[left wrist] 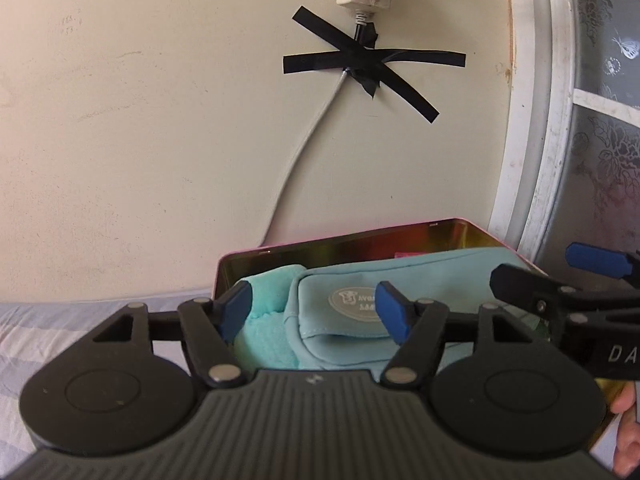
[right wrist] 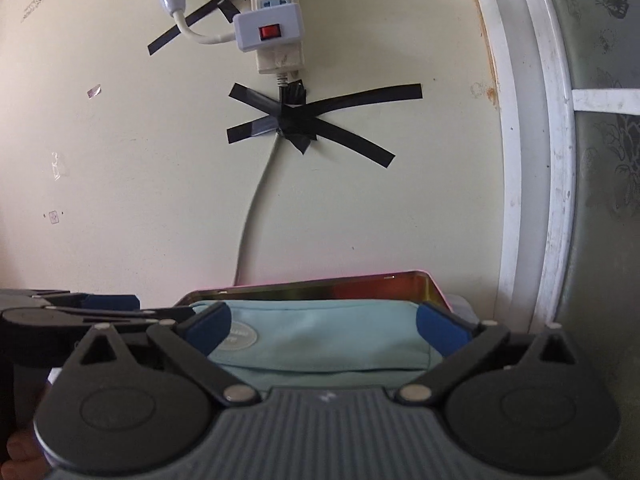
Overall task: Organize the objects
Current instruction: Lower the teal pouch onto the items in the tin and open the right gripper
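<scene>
A teal fabric pouch with a round white logo lies in an open pink tin box with a shiny gold inside, beside a teal towel-like cloth. My left gripper is open, its blue pads straddling the pouch's left end above the box. My right gripper is open wide, its pads at both ends of the pouch inside the box. The right gripper also shows at the right of the left wrist view.
The box stands against a cream wall with a taped cable and a power strip. A white-framed patterned door is at the right. A light checked cloth covers the surface at the left.
</scene>
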